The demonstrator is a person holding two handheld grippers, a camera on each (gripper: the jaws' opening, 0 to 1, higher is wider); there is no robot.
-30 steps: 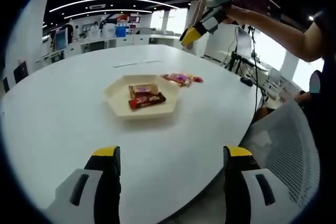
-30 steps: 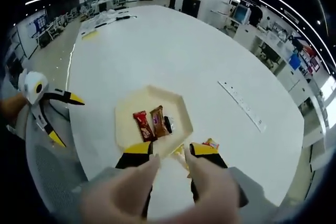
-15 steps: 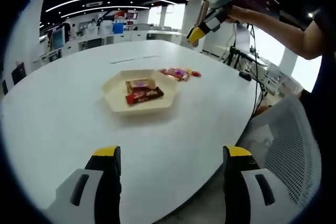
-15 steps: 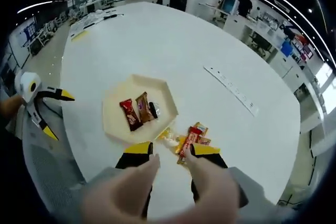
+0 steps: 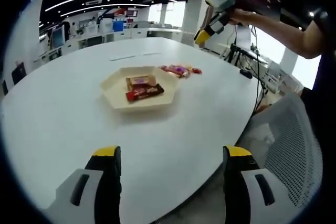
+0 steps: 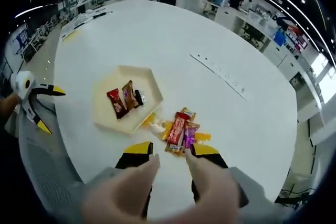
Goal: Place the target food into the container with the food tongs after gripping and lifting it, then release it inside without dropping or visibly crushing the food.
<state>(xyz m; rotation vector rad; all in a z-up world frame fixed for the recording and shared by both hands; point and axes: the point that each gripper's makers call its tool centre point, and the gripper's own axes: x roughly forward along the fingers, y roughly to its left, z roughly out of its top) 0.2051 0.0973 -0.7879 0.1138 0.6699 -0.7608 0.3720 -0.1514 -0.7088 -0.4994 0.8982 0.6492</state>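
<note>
A cream hexagonal tray [image 5: 112,86] [image 6: 131,76] sits on the white table and holds a red bar [image 6: 116,103], a brown bar [image 6: 128,94] and a small dark snack. Beside it lies a loose pile of wrapped snacks [image 5: 181,70] [image 6: 178,128]. My right gripper [image 6: 171,149] hovers high above the table, open, with the pile just beyond its yellow tips and nothing between them. It appears in the left gripper view as the right gripper [image 5: 214,13] held up by an arm. My left gripper [image 5: 172,153] is open and empty at the table's near edge, well short of the tray.
The round white table [image 5: 63,114] has a thin ruler-like strip [image 6: 218,74] on its far side. A mesh chair [image 5: 294,145] stands at the table's edge. Desks and monitors fill the office behind. The left gripper [image 6: 31,98] shows beyond the table's rim.
My right gripper has travelled from above the tray to above the snack pile, which now sits just past its tips. The left gripper has hardly moved. Both stayed open.
</note>
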